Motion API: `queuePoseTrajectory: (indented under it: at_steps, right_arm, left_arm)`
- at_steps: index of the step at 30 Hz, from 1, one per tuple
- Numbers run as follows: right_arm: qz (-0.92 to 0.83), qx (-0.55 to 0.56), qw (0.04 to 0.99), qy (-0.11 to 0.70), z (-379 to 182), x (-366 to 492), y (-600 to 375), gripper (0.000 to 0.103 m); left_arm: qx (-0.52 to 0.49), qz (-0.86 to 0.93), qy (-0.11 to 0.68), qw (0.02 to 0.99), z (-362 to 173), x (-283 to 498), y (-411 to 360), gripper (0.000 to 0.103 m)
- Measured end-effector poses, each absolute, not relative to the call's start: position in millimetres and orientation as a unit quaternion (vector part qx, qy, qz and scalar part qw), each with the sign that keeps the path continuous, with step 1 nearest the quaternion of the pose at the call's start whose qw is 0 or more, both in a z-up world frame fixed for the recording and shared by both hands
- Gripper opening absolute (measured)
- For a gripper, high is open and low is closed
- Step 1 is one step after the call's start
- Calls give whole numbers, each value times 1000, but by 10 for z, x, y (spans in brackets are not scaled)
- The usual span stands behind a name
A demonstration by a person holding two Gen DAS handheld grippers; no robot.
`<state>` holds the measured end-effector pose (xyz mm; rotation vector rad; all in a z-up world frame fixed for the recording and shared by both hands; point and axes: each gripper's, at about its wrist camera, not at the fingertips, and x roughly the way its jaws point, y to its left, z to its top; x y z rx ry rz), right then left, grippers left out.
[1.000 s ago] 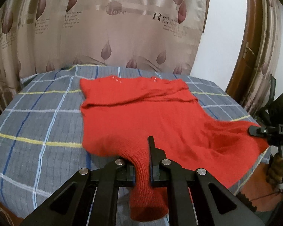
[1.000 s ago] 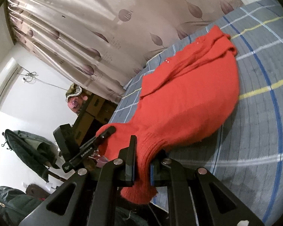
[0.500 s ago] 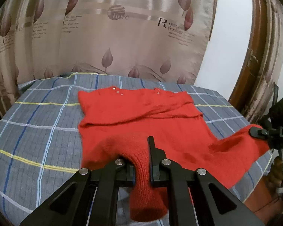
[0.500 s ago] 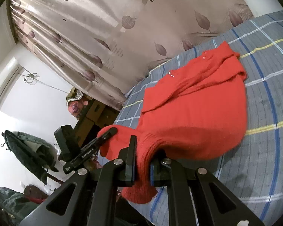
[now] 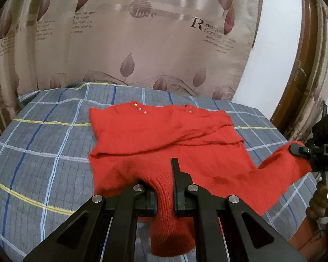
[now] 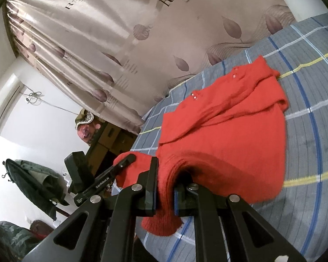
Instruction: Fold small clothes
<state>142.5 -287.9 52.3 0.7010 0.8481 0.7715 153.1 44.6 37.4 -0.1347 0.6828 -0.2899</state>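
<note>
Leaf-print curtain (image 5: 129, 43) hangs behind the plaid bedsheet (image 5: 43, 144).

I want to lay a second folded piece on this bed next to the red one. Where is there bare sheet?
Bare plaid sheet lies left of the red sweater, out to the bed's edge. A narrower strip runs between its collar and the curtain. The near edge is crowded: the left gripper and right gripper each clamp a hem corner there.

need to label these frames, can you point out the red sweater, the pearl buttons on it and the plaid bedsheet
red sweater (image 5: 164, 135), left wrist view, flat middle of its body.
pearl buttons (image 5: 140, 108), left wrist view, middle bead of the left cluster near the neckline.
plaid bedsheet (image 5: 50, 144), left wrist view, bare grey area left of the sweater.
</note>
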Motion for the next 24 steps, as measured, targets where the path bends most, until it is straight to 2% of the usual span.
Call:
queuePoseTrajectory:
  at_steps: [24]
  right_arm:
    - [344, 341, 776, 404, 345, 2442, -2989, 12]
  left_arm:
    - [-83, -111, 346, 928, 302, 2402, 507, 9]
